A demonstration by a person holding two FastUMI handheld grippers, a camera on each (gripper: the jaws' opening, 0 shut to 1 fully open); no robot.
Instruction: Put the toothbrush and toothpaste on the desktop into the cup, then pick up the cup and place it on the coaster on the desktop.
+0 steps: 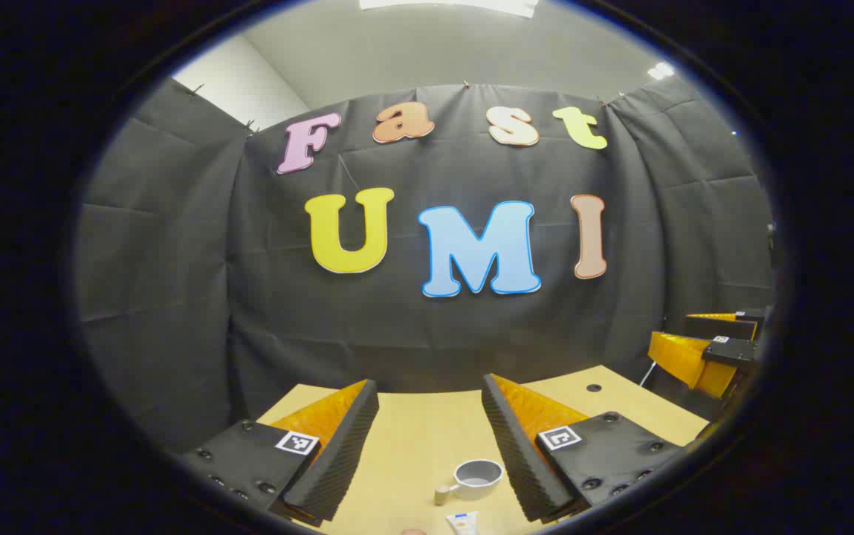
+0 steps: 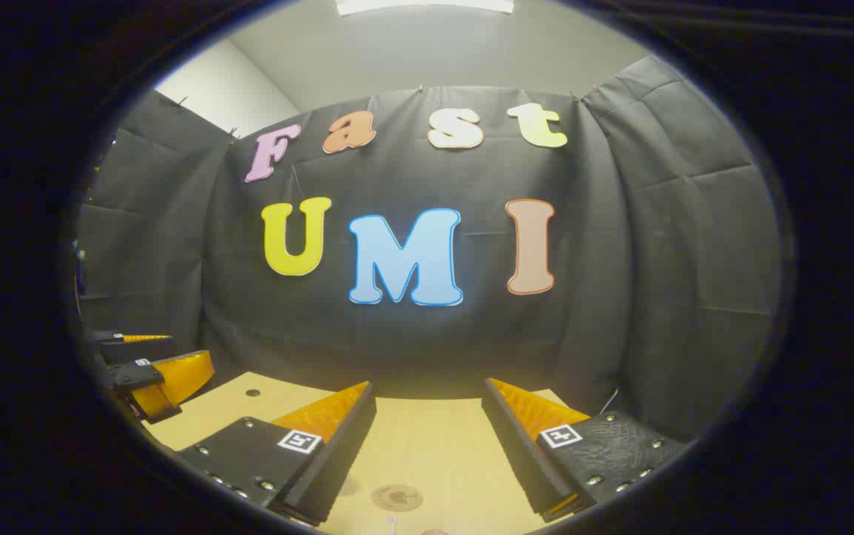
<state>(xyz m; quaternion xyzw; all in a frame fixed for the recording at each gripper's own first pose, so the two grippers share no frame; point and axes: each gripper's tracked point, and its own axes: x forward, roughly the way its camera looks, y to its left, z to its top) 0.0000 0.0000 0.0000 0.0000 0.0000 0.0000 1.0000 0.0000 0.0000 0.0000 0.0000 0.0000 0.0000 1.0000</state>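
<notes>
Nothing is picked up yet — both grippers, left [image 1: 430, 431] and right [image 2: 428, 431], hover spread and empty over the desk [image 1: 412, 438], with the cup [image 1: 478, 477] and the toothpaste [image 1: 462, 523] at bottom centre of the left gripper view and the coaster [image 2: 397, 496] at bottom centre of the right gripper view — so the next move, I judge, is a dip to the toothpaste.

Smooth pale wood-look desktop [image 1: 412, 446], glossy ceramic-looking cup [image 1: 477, 478], matt creased cloth wall [image 1: 427, 327]
</notes>
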